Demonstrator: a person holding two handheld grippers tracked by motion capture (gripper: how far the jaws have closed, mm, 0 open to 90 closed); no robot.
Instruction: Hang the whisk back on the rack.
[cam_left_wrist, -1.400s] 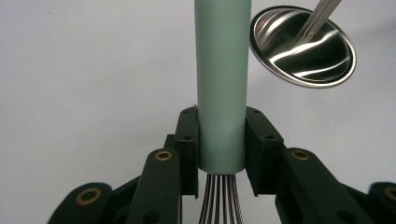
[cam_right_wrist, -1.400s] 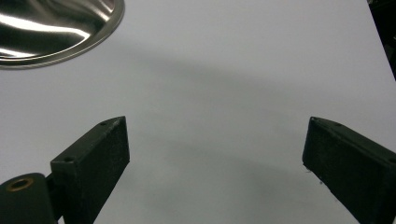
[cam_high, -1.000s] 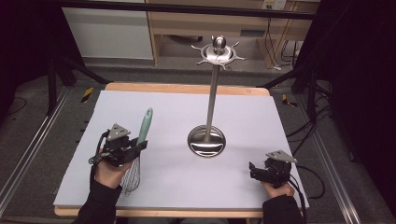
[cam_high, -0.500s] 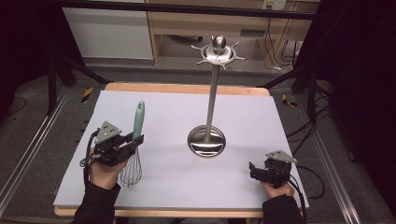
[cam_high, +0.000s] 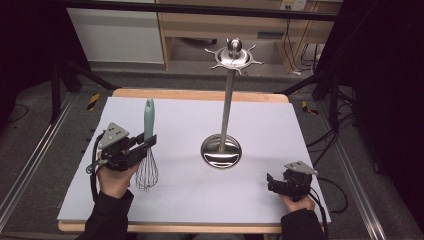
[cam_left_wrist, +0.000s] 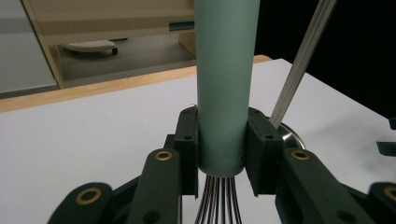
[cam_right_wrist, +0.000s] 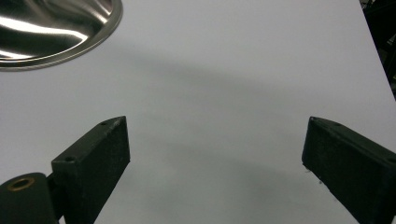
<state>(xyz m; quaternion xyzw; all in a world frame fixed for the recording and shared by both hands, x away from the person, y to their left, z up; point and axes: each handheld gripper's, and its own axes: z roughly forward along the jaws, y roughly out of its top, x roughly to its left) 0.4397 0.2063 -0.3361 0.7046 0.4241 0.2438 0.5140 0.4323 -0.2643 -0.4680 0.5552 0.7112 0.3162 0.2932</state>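
Whisk (cam_high: 146, 150) stands upright over the near left of the table (cam_high: 280, 120), handle up and wire loops hanging down, with the left gripper (cam_high: 145, 143) clamped on it. The left gripper view shows both jaws pressing the mint-green handle (cam_left_wrist: 226, 84) at its lower end, just above where the wires (cam_left_wrist: 219, 198) splay out. Gripping so low leaves the whole upper handle free, which I judge suits hanging it by its top. Holding it vertical likely serves the same end: the stand (cam_high: 227, 100), a steel pole on a round base (cam_high: 221, 151) in the middle of the table, carries hooks around its top disc (cam_high: 233, 57), far above the whisk. The whisk is well apart from the stand, to its left.

The right gripper (cam_high: 272, 182) sits at the near right corner, low over the table, its jaws wide apart with nothing between them; its view looks across bare white table toward the base (cam_right_wrist: 56, 28). It appears parked out of the way, perhaps ready to steady the stand.
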